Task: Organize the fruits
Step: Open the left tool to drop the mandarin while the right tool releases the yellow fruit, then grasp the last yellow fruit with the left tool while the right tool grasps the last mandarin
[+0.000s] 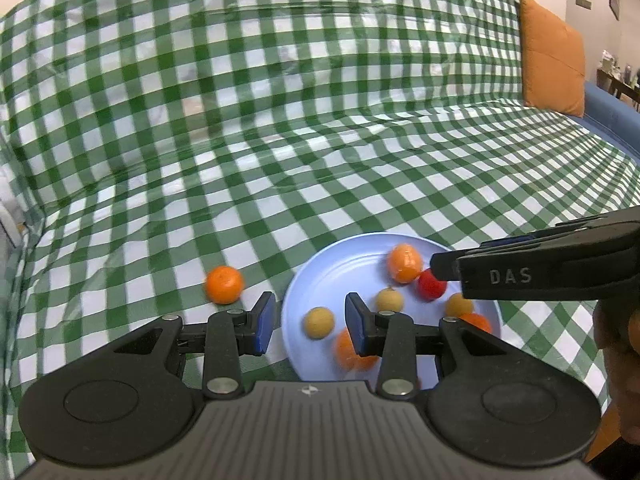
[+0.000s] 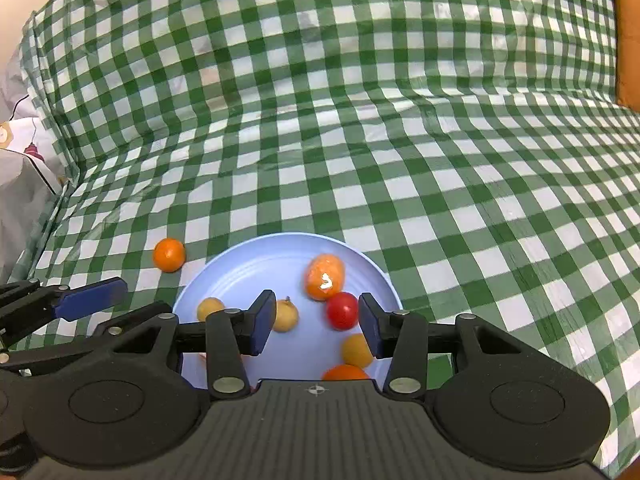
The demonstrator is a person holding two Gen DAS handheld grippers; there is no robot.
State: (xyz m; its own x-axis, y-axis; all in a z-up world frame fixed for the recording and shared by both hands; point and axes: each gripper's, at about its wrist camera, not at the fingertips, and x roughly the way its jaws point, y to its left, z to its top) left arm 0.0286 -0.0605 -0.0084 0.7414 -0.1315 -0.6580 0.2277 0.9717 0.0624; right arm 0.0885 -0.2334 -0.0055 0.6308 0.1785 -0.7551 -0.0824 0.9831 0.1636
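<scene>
Left wrist view: progress is judged nearly complete, since most of the fruit is already gathered.
Plate (image 1: 320, 272): seen just ahead of the left claw (image 1: 311, 322), reaching past its right finger; seven fruits are counted in it.
Fruit in plate: a wrapped orange (image 1: 404, 263), a red tomato (image 1: 430, 285) and small yellow fruits are made out; an orange piece behind the right finger is blurred.
Loose tangerine (image 1: 224, 284): found on the checked cloth (image 1: 280, 120), ahead and left of the left claw, just beside the plate but outside it.
Left claw state: fingers held apart, nothing between them.

Right wrist view: the same count is supported.
Right claw (image 2: 318, 320): hung over the plate (image 2: 248, 264), fingers apart and empty; the tomato (image 2: 342, 310) is seen just inside its right finger, untouched.
Loose tangerine (image 2: 169, 255): far to the left, ahead of the claw, on bare cloth.
Left to do: one tangerine is judged still to be placed in the plate.
</scene>
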